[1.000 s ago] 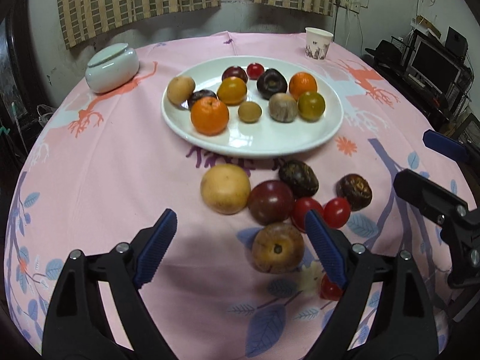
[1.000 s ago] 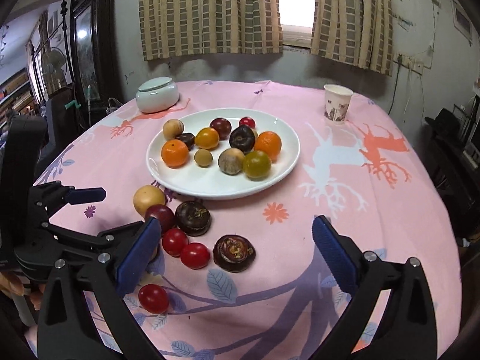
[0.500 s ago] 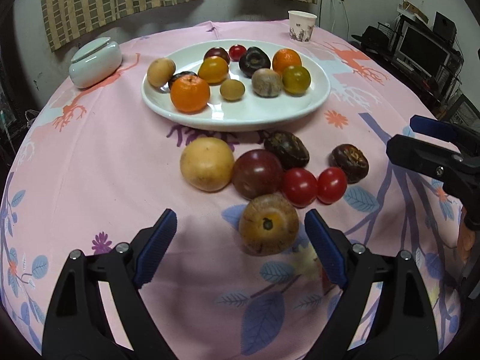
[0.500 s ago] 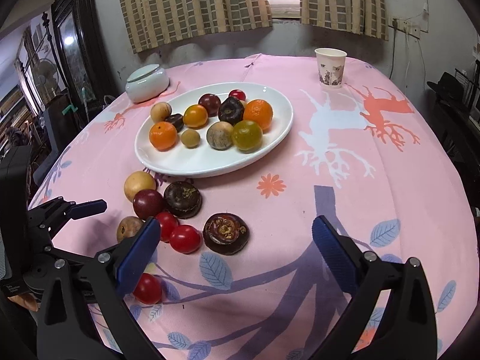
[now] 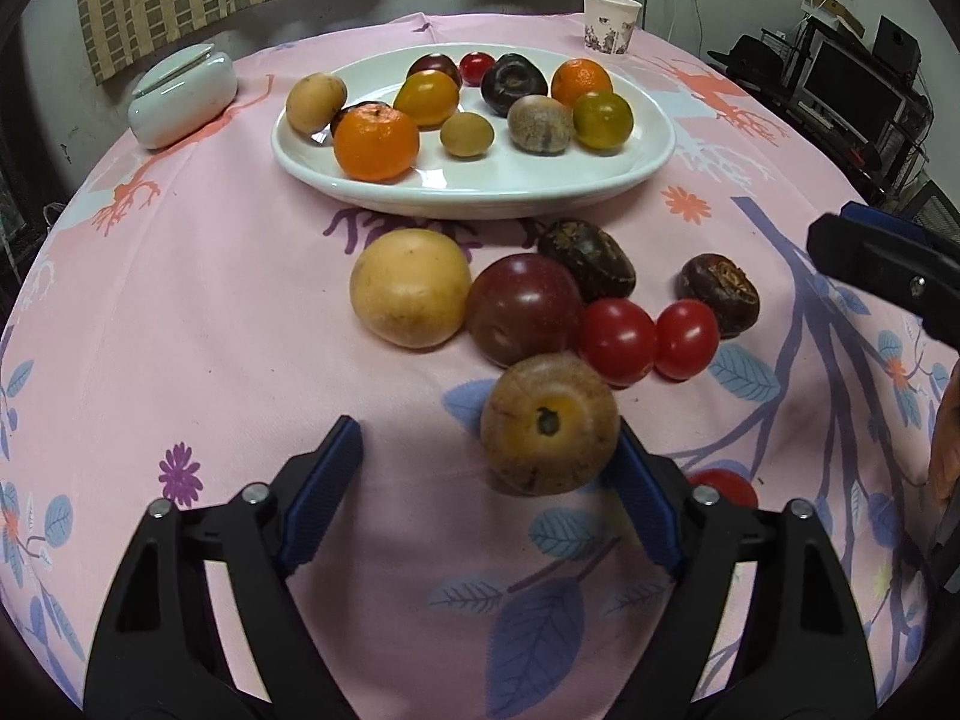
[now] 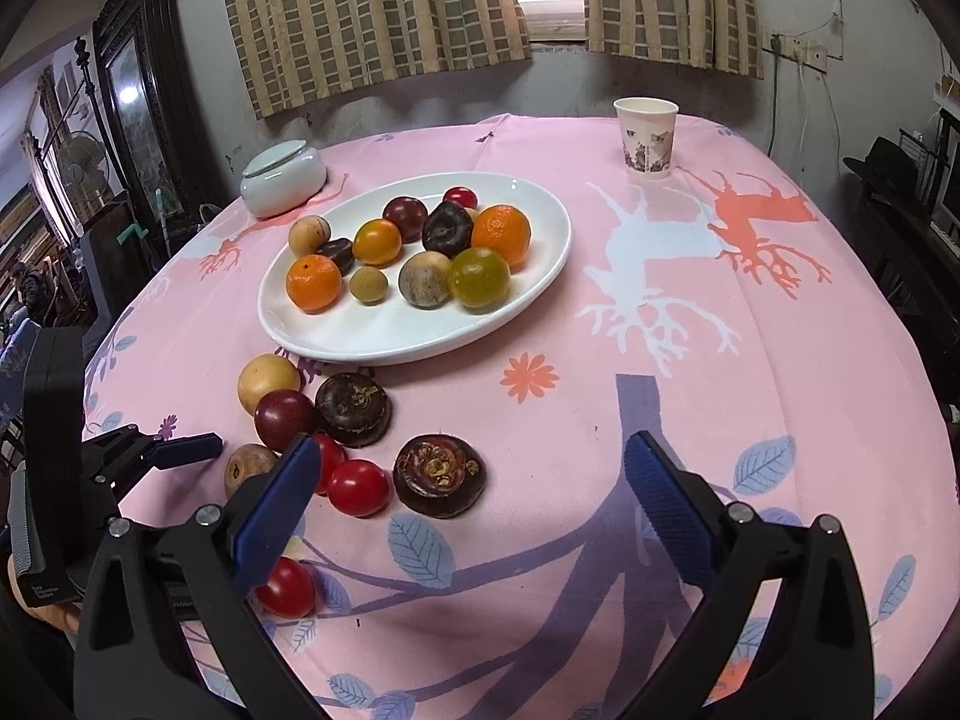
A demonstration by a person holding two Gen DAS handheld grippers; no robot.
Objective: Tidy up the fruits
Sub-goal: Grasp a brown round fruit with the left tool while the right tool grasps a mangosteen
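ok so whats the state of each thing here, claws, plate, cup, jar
left claw: open, closing in, brown fruit at its right pad
right claw: open, nothing between its pads
white plate: holds fruit, part bare
paper cup: upright
white jar: lid on

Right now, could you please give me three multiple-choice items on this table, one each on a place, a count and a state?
1. Where does the paper cup stand, relative to the plate? A on it; B on the cloth beyond it; C in front of it.
2. How many red tomatoes lie off the plate? A one; B three; C five.
3. The left gripper is: A shut on an orange; B open; C shut on nothing.
Answers: 1 B, it stands on the cloth past the far rim. 2 B, two touch and one lies nearer the camera. 3 B, its jaws have just been closing, yet one pad stands clear of the brown fruit between them.
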